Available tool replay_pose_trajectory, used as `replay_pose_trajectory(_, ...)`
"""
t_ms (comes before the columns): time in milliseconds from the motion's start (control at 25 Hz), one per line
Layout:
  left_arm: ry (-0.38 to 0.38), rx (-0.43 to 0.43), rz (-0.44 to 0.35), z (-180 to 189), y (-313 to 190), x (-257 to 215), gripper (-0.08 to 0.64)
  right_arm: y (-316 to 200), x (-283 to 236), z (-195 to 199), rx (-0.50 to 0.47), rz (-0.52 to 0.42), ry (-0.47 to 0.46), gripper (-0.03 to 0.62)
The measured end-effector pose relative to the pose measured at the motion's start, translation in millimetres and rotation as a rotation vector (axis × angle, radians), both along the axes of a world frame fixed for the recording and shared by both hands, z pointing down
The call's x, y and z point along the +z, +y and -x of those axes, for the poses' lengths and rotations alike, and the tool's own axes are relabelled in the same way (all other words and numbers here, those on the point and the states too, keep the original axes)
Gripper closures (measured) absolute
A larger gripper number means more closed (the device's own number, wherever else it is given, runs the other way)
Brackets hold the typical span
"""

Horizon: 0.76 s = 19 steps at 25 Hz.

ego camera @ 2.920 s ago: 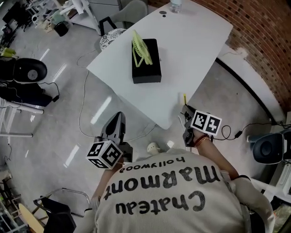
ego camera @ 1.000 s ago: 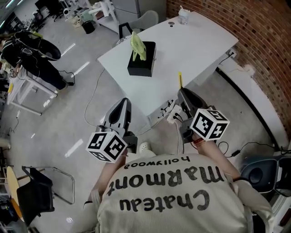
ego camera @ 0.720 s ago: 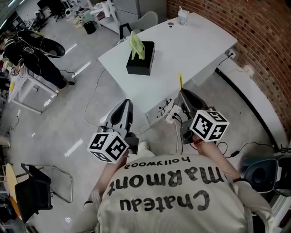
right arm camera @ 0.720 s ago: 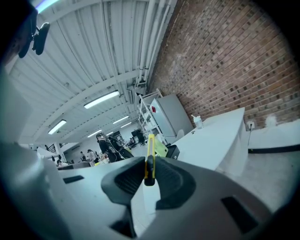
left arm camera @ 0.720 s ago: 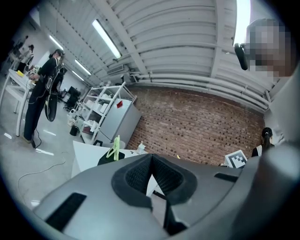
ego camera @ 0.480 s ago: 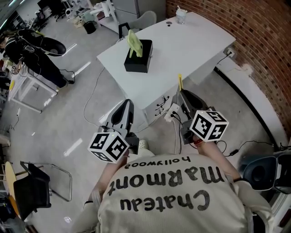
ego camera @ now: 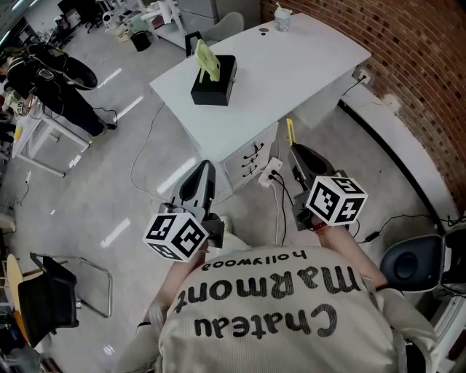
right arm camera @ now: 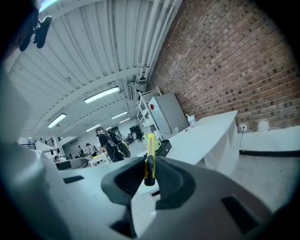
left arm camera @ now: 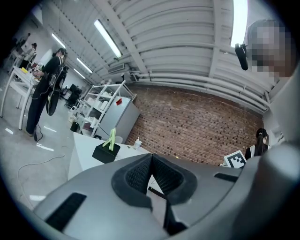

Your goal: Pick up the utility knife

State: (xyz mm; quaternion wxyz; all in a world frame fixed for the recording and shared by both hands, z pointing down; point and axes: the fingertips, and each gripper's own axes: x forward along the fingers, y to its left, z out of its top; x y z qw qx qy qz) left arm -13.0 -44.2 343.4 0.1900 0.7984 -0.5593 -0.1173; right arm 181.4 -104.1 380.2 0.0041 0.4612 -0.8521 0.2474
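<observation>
- Between the jaws of the right gripper [right arm camera: 149, 176]: slim yellow utility knife with a black slider [right arm camera: 149, 154], pinched edge-on by both dark ribbed pads.
- Stands upright in that grip, with the yellow end poking past the fingertips.
- Shows in the head view too: utility knife [ego camera: 289, 131] as a short yellow stick off the front of the right gripper [ego camera: 293, 149], below the near edge of the tabletop and not resting on it.
- At that view's lower left: left gripper [ego camera: 206, 167], side by side with the other and apart from it.
- Reads as closed in its own view, left gripper [left arm camera: 150, 161] pressed pad against pad with nothing between.
- Ahead of both: long white table with a rounded far end [ego camera: 306, 65], bearing a black rectangular box [ego camera: 215, 81] with a pale green folded object [ego camera: 206, 60] upright on top.
- At the table's far corner: small clear cup [ego camera: 282, 18], too small to tell more.
- Under the near edge: white drawer unit with dark handles [ego camera: 251, 149], and just beside it a white power strip [ego camera: 269, 173] with a trailing cable.
- Along the right: red brick wall [ego camera: 415, 65].
- Underfoot: glossy grey floor [ego camera: 109, 189].
</observation>
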Motion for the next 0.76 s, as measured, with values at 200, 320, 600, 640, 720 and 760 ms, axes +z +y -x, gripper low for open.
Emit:
replay_pose_trajectory(200,0.005,0.009,0.006,-12,10,6,0.558,11,7,-13,0.008,0.007,0.010,0.526)
replay_pose_trajectory(320,0.006,0.010,0.008,-16,16,7,0.560,16,9,-18,0.011,0.008,0.015,0.526)
replay_pose_trajectory(600,0.002,0.007,0.006,-19,16,3,0.558,17,9,-20,0.006,0.012,0.015,0.526)
replay_pose_trajectory(640,0.001,0.006,0.006,-18,16,4,0.560,17,10,-20,0.005,0.011,0.015,0.526)
replay_pose_trajectory(720,-0.001,0.005,0.005,-17,17,5,0.560,17,12,-19,0.003,0.011,0.013,0.526)
replay_pose_trajectory(760,-0.002,0.004,0.005,-17,17,6,0.560,17,13,-18,0.003,0.011,0.012,0.526)
